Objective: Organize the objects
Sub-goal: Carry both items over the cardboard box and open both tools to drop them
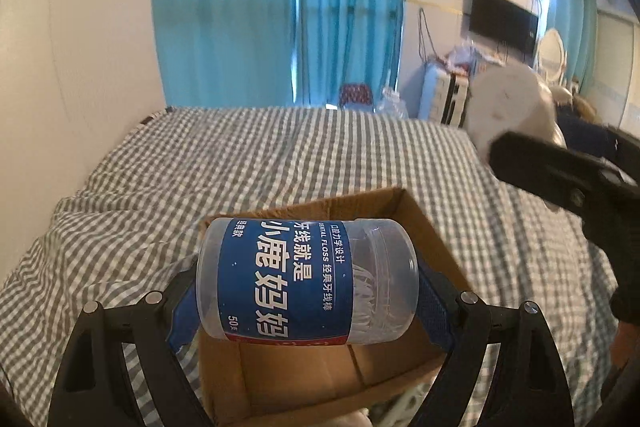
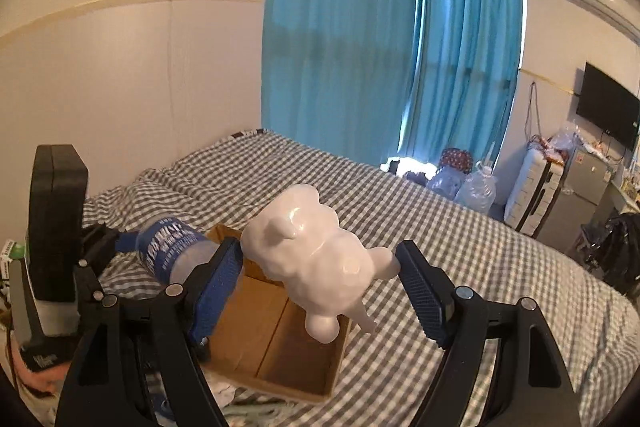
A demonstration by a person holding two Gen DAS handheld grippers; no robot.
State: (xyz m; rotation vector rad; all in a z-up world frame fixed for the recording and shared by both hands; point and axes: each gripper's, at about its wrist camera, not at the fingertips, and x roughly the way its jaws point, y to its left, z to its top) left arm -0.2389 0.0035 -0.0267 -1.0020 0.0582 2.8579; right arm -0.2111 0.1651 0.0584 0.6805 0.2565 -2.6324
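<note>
My left gripper (image 1: 308, 287) is shut on a clear dental floss jar (image 1: 308, 279) with a blue label, held on its side above an open cardboard box (image 1: 320, 375) on the bed. The jar also shows in the right wrist view (image 2: 172, 247), left of the box (image 2: 276, 343). My right gripper (image 2: 320, 279) is shut on a white plaster animal figure (image 2: 316, 255), held between its blue pads above the box. The figure (image 1: 512, 107) and right gripper show at the right edge of the left wrist view.
The bed has a grey-and-white checked sheet (image 1: 280, 155). Blue curtains (image 2: 384, 39) hang behind it. A suitcase (image 2: 532, 191), water bottles (image 2: 476, 187) and a wall TV (image 2: 608, 107) stand at the right. Crumpled white things (image 2: 224, 391) lie by the box's near edge.
</note>
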